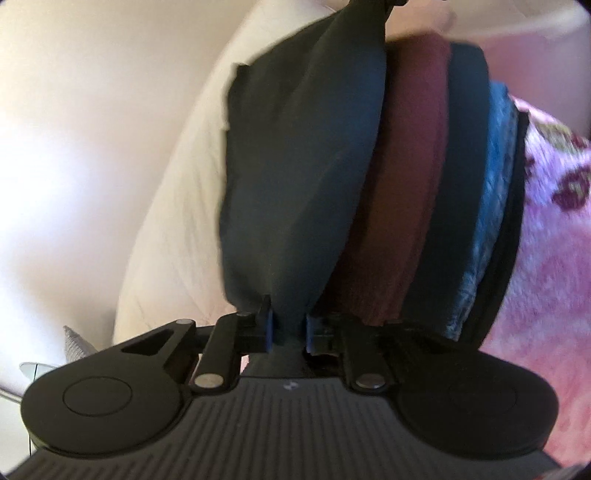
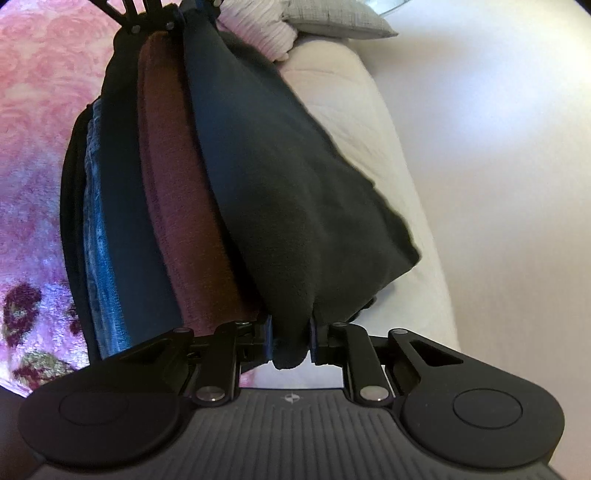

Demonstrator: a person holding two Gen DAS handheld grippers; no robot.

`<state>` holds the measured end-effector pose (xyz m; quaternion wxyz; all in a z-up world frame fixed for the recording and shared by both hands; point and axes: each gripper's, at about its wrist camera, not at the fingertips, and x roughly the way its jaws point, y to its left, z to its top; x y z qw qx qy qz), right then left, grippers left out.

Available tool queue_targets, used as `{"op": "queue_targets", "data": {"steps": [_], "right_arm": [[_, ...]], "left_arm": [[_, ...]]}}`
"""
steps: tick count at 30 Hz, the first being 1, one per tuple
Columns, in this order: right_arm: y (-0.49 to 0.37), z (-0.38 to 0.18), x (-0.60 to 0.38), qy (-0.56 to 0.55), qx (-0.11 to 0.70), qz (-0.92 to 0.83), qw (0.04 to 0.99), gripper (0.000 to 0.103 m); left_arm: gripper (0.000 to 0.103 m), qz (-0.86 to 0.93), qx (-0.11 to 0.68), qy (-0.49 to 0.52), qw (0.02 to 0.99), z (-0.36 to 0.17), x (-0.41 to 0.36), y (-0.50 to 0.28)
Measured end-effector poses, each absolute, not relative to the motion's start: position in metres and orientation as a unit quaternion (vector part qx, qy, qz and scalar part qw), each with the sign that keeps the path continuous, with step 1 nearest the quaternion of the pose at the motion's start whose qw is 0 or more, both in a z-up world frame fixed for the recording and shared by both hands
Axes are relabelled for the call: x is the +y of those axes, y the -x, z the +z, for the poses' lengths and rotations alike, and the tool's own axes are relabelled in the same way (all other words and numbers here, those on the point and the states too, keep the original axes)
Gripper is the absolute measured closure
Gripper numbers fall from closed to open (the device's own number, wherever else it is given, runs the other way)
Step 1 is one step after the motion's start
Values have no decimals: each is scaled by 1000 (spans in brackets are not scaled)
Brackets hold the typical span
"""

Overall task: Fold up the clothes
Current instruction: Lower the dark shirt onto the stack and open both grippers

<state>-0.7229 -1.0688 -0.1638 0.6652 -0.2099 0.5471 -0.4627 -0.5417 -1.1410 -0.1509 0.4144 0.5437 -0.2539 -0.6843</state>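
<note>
A dark charcoal garment (image 1: 295,177) is stretched between my two grippers, and both are shut on its edge. My left gripper (image 1: 289,326) pinches one bunched corner of it. My right gripper (image 2: 291,341) pinches the opposite corner of the same cloth (image 2: 295,206). Each gripper shows at the top of the other's view: the right gripper (image 1: 369,4) and the left gripper (image 2: 162,20). The garment hangs beside a stack of folded clothes, with a maroon piece (image 1: 410,177) (image 2: 177,192) closest, then a dark teal piece (image 1: 461,155) and a blue denim piece (image 1: 495,192).
The stack rests on a pink floral blanket (image 1: 554,240) (image 2: 33,110). A cream quilted mattress (image 1: 173,229) (image 2: 369,122) lies under the held cloth. Past its edge is pale floor or wall. A grey cushion (image 2: 340,18) and a pink knitted item (image 2: 258,26) lie at the far end.
</note>
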Motion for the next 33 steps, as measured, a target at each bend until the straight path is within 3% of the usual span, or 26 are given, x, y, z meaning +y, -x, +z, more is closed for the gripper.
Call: {"op": "queue_targets", "data": {"steps": [3,9,15,20,27,29,33], "right_arm": [[725,-143,-1068,205,516,-490,672,89],[722,-187,-1053,198,548,-456,673,87],[724,-180,-1034,191,544,-460,675,84],[734,-175,-1030,147,533,-480,681,78],[756,-150,-1014,21,518,-517,682,74],[759,-140,-1004,-25,495,-531,687,63],[766,-113,-994,-141,429,-557,697,51]], "left_arm": [[91,-685,-248,-546,413,-157,-1133,542],[91,-676,-251,-566,401,-181,-1141,545],[85,-670,-226,-567,423,-176,-1144,544],[77,-674,-161,-558,457,-167,-1146,534],[69,-691,-1,-499,523,-136,-1126,512],[67,-693,50,-474,541,-125,-1122,513],[49,-687,138,-427,572,-112,-1126,526]]}}
